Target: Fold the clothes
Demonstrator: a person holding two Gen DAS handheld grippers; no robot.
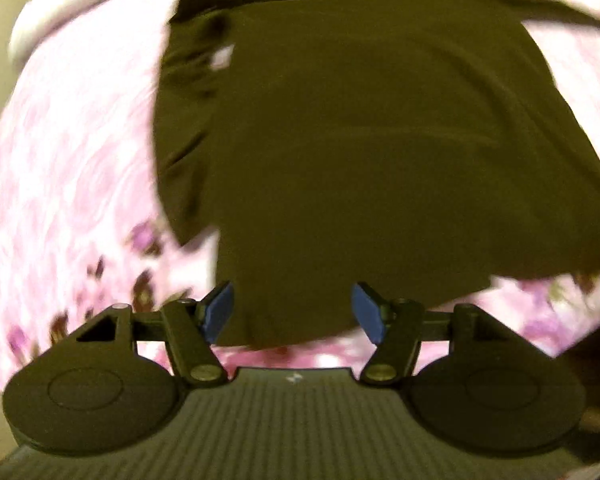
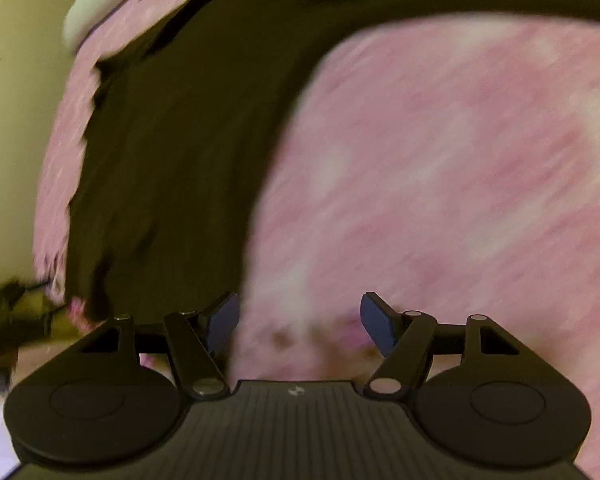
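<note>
Both wrist views close above bedspread (image 2: 460, 160), sharing dark garment (image 1: 360, 140)

right gripper (image 2: 299, 322) jaws apart over pink bedspread (image 2: 460, 180), dark garment (image 2: 172, 160) spread to its left

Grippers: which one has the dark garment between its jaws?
The left gripper: the garment hem lies between its open jaws. The right gripper frames only pink bedspread.
</note>
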